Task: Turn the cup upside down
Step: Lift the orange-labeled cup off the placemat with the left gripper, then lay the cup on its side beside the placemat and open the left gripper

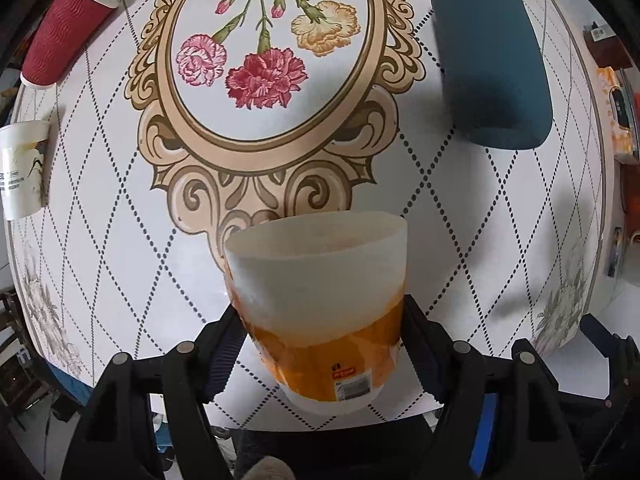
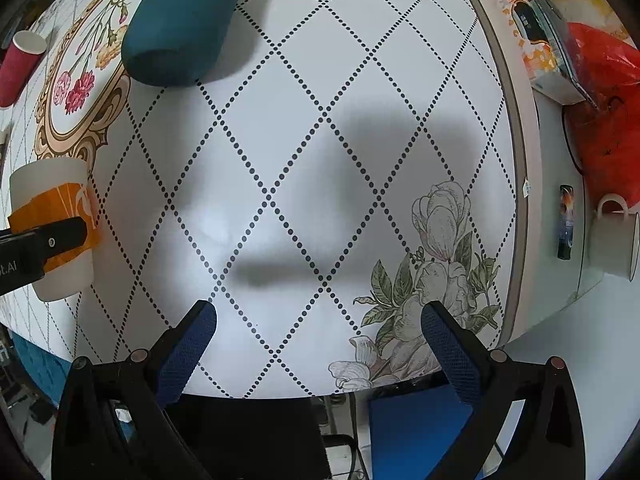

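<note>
While the cup (image 1: 320, 304) is clamped at its orange band by the left gripper (image 1: 320, 344), at 6 o'clock | rotation is best kept slow, squeeze light | right gripper (image 2: 320, 344) is held wide open, empty.

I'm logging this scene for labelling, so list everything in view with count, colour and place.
frosted cup with orange label: 1, translucent white and orange, held between the left gripper's fingers above the near table edge
red ripple paper cup: 1, red, far left
white printed paper cup: 1, white, left edge
teal cylinder: 1, dark teal, far right
table: 1, white with dotted diamonds and flower prints
white mug: 1, white, beyond the table's right edge
red plastic bag: 1, red, off table, right
left gripper: 1, black, shut on cup
right gripper: 1, black with blue pads, open, empty
</note>
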Demonstrator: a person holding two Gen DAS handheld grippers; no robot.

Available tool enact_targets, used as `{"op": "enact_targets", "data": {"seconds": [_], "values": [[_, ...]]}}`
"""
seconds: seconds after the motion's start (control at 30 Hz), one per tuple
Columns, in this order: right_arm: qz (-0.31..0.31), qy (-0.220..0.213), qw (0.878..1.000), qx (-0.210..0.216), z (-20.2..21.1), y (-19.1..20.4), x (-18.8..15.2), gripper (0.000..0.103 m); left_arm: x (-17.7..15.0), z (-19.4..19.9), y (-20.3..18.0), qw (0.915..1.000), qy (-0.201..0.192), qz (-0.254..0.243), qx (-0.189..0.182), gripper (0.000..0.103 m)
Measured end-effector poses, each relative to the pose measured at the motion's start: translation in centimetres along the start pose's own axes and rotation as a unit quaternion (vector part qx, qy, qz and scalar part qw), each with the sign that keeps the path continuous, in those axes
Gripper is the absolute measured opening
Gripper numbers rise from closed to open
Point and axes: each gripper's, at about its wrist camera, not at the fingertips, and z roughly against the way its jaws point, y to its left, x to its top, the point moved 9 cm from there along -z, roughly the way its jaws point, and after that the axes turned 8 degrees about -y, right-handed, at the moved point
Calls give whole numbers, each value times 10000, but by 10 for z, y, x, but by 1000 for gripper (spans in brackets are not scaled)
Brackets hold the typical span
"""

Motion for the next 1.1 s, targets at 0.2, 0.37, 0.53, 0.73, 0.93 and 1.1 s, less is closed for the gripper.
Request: {"op": "enact_targets", "data": {"seconds": [0.2,0.37,0.53,0.73,0.93,1.1], "values": [[-17,-4,10000,10,1,-5,11,103,0,-3,-2,9998,16,-4,-202,89],[-53,-1,10000,71,9,-3,23,103,9,16,4,9994,-74,63,-332,89],[-157,-111,9992,337,32,2,34,103,22,57,24,9966,-466,420,-525,89],[1,-294,9951,940,65,33,45,103,13,112,72,9907,-1085,803,-199,89],[418,-345,9905,1262,97,85,44,103,-18,125,126,9860,-1093,1256,20,89],[815,-350,9872,1327,113,124,36,103,-43,120,159,9816,-1041,1597,-46,89]]}}
